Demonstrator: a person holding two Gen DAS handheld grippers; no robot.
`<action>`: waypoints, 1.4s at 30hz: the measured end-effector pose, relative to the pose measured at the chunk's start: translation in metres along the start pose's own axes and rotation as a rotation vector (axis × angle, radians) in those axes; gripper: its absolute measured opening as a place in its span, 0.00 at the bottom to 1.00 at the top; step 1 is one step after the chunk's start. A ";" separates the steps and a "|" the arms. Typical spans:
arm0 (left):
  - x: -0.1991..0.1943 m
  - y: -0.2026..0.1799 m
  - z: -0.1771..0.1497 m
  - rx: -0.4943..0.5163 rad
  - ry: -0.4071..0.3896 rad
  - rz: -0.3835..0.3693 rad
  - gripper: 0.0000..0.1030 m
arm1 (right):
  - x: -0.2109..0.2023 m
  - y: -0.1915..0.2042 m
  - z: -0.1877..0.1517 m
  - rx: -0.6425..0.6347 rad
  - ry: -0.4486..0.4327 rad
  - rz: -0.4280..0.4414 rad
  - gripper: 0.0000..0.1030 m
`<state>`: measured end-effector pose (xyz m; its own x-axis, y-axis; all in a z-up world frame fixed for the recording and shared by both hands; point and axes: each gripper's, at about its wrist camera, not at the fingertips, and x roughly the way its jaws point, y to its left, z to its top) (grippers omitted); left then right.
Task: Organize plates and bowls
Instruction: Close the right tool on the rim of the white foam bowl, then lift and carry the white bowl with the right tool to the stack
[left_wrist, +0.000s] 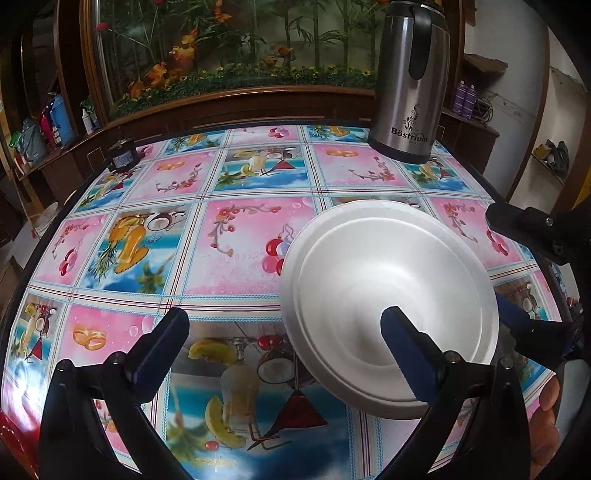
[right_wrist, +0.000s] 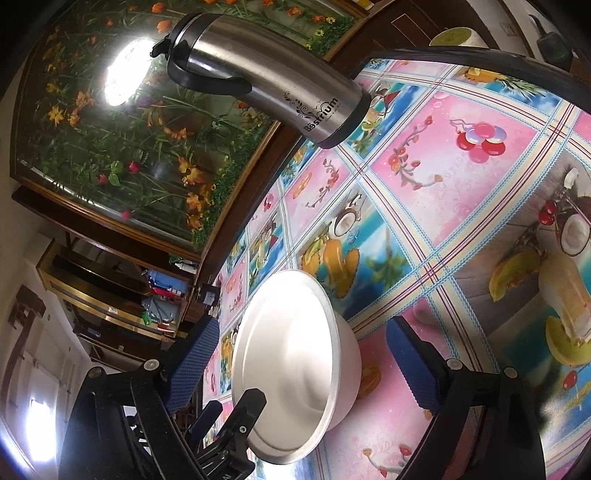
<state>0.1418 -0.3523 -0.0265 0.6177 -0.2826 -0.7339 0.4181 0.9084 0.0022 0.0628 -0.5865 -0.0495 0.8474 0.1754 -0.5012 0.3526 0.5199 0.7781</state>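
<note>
The desk (left_wrist: 236, 236) wears a glossy cloth of pink and blue picture squares. On it stand a steel flask (left_wrist: 408, 96) at the far right, a small dark box (left_wrist: 123, 157) at the far left edge, and a white plate (left_wrist: 388, 306) carrying a bowl (right_wrist: 347, 354).

Most of my table (left_wrist: 240, 236) is open cloth, so from 7 round to 12 o'clock in the left wrist view I've got loads of room to swing through. Only stuff in the way: the white bowl (left_wrist: 388, 295) at about 3 o'clock, with my left gripper (left_wrist: 291, 339) spread wide and one finger (left_wrist: 406, 354) hanging over its rim, the steel flask (left_wrist: 410, 85) standing upright at 1 o'clock near the far edge, and a small black box (left_wrist: 123, 155) at 10 o'clock. My right gripper (right_wrist: 306, 358) straddles the bowl with its pads clear of it, so that side's crowded.
</note>
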 end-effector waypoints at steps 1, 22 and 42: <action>0.000 0.001 0.000 -0.003 0.002 -0.001 1.00 | 0.000 0.000 0.000 0.001 0.002 0.000 0.90; 0.011 0.006 -0.004 -0.005 0.034 0.015 1.00 | 0.003 -0.001 -0.002 -0.004 0.027 -0.029 0.71; 0.033 0.036 -0.005 -0.168 0.129 -0.178 0.74 | 0.010 0.008 -0.010 -0.098 0.029 -0.104 0.11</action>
<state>0.1739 -0.3275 -0.0546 0.4495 -0.4108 -0.7932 0.3900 0.8891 -0.2395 0.0698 -0.5728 -0.0518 0.7960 0.1397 -0.5889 0.3963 0.6152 0.6816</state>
